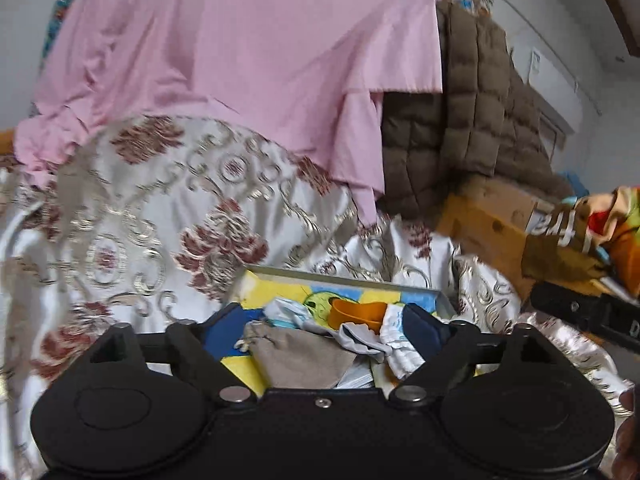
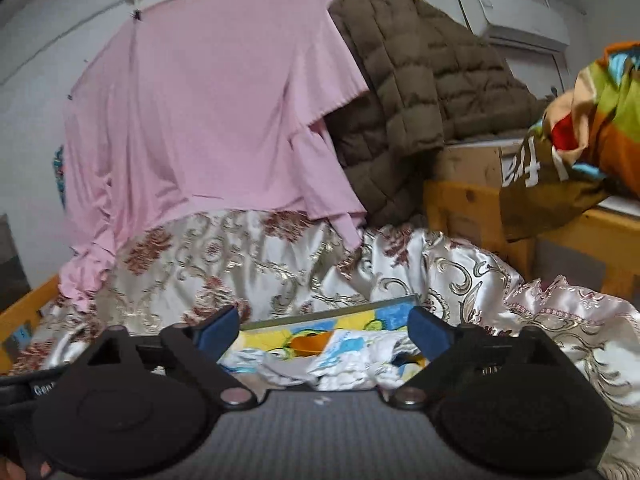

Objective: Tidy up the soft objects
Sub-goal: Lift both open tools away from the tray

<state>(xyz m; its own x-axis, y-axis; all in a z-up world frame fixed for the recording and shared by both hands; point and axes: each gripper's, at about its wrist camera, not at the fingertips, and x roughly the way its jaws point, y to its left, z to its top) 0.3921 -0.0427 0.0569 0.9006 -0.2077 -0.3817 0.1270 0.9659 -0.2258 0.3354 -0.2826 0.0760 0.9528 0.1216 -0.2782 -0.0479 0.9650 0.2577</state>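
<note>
Here, both the left gripper and the right gripper are held spread, nothing pinched. Crumpled soft cloths are heaped in a flat rectangular tray on glossy embroidered satin.

Two fisheye views, one from each wrist, look forward and slightly downward along their own tongs. Both sit close above a shallow tray of small fabric items on a bed. Both also share the pink sheet and brown quilted coat behind.
</note>
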